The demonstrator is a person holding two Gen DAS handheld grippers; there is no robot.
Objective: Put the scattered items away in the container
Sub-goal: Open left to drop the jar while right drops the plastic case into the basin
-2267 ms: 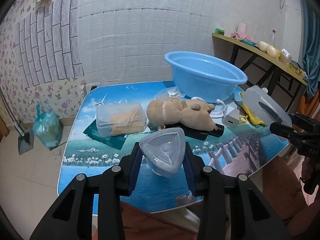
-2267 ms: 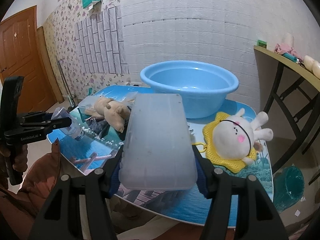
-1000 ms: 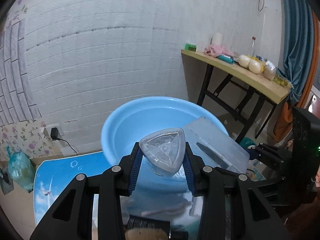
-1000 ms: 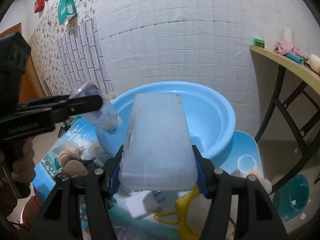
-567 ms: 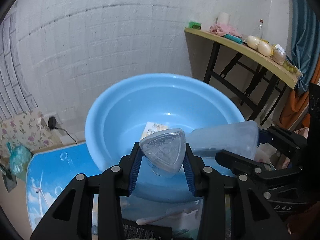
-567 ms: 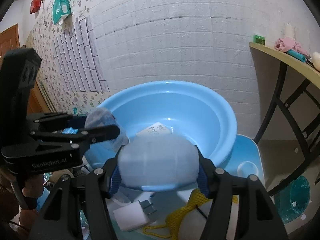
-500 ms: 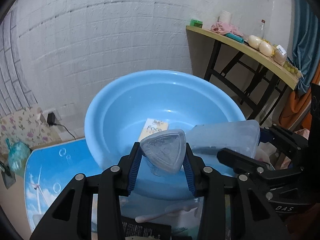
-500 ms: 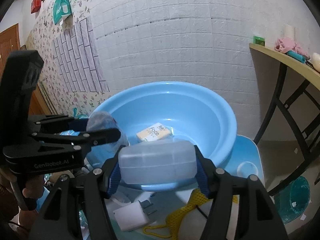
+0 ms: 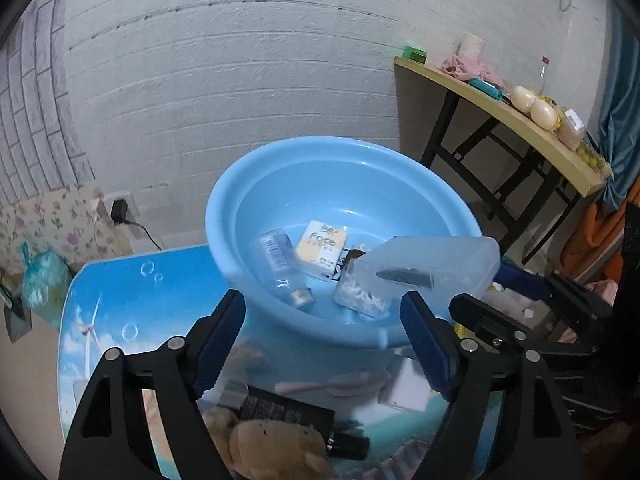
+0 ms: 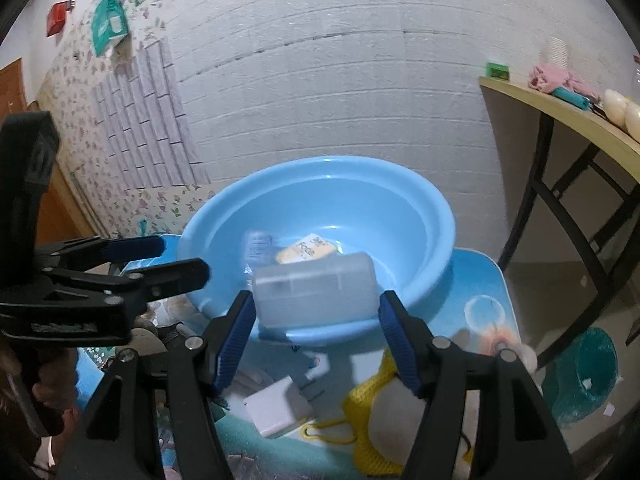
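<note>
A blue basin point(image 9: 288, 184) stands at the back of the table; it also shows in the right wrist view point(image 10: 400, 208). My left gripper point(image 9: 322, 344) is open and empty in front of it. A clear bottle point(image 9: 282, 268) lies inside the basin beside a yellow tissue pack point(image 9: 324, 248). My right gripper point(image 10: 314, 340) is open; the translucent plastic box point(image 10: 316, 292) sits between its pads at the basin's near rim, blurred, and I cannot tell whether they touch it. The box also shows in the left wrist view point(image 9: 424, 268).
On the table lie a brown plush bear point(image 9: 272, 452), a black flat item point(image 9: 288, 412), a white charger point(image 10: 278, 406), a yellow net bag with a white plush point(image 10: 372, 412). A wooden shelf point(image 9: 500, 120) stands right, a teal bin point(image 10: 584, 372) on the floor.
My left gripper opened and the clear bottle dropped into the basin. My right gripper's pads have spread and the translucent box has tipped toward the basin.
</note>
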